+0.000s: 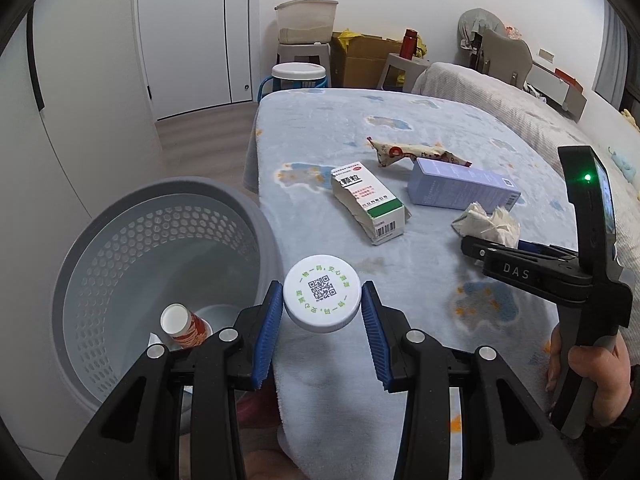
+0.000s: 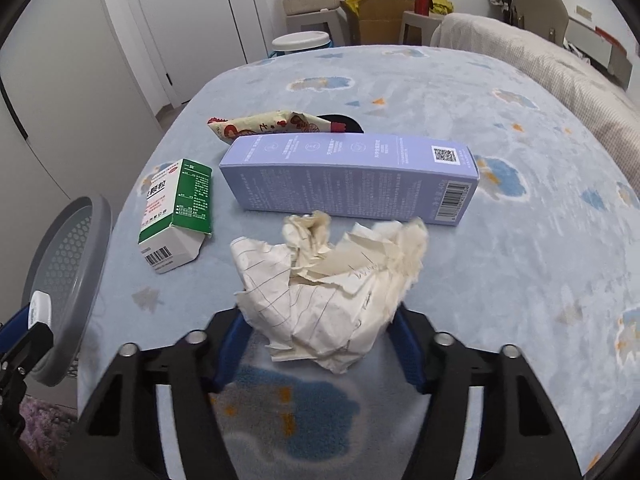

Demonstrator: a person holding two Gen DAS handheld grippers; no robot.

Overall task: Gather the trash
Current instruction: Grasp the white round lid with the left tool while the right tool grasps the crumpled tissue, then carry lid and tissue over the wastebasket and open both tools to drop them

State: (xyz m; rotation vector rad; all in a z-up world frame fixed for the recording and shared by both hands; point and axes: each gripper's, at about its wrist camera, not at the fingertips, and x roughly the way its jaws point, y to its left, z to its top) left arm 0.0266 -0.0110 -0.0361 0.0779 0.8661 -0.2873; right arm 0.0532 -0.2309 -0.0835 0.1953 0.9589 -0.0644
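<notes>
Left wrist view first: the grey perforated wastebasket [image 1: 160, 264] stands on the floor against the near-left corner of the bed, and a red-and-white small bottle [image 1: 186, 326] already lies at its bottom. Just right of the wastebasket's rim, the left gripper [image 1: 322, 300] pinches a white bottle by its QR-coded cap [image 1: 322, 293], blue pads pressed to either side. I judge this piece is on its way to the basket: the next move for this hand is to carry it left until it hangs over the opening, then spread the fingers.

Further right of the wastebasket, on the blue cloud-print blanket [image 1: 440, 128], lie a green-and-white medicine box [image 1: 370, 204], a crumpled snack wrapper [image 1: 416, 152] behind it, and a lilac carton [image 1: 460, 188].

Right wrist view: the right gripper [image 2: 322, 332] has its fingers around a wad of crumpled lined paper [image 2: 328, 284], which sits farthest from the wastebasket, in front of the lilac carton. Both blue pads meet the wad's flanks, so I take it as gripped, though softly. This hand is at the pick-up step; next it must lift clear of the blanket and travel left to the wastebasket [image 2: 68, 280], keeping out of the other gripper's way.
</notes>
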